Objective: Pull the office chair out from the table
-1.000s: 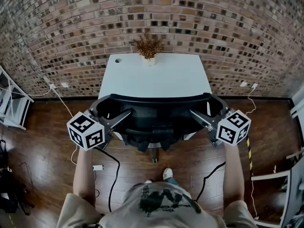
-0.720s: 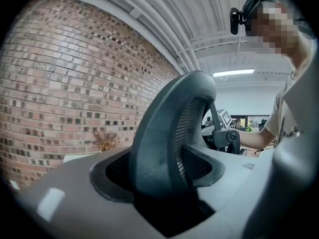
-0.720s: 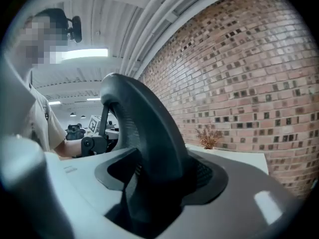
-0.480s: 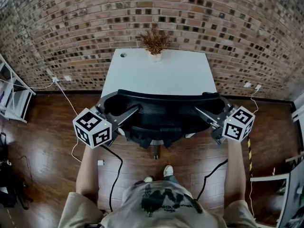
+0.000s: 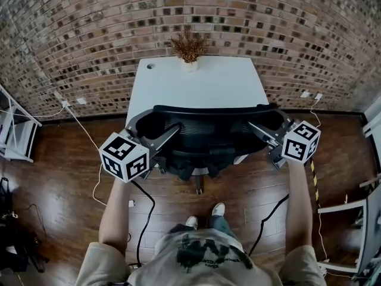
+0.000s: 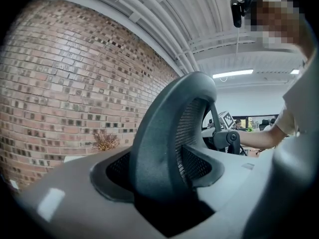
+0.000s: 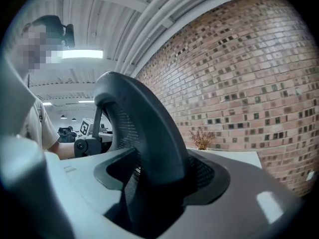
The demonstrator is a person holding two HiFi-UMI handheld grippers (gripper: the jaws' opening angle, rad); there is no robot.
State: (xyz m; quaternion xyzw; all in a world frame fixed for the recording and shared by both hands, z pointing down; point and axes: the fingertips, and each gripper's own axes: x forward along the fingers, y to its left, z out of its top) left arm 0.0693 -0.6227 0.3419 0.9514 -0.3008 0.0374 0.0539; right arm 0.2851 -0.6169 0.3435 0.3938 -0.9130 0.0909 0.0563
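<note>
The brick wall is backed by a white table, and the office chair is found drawn up against the table's near edge. Its backrest rim is pinched at the left end by the left gripper and at the right end by the right gripper. Both pairs of jaws have just been closing on the rim, the right pair then being eased slightly.
</note>
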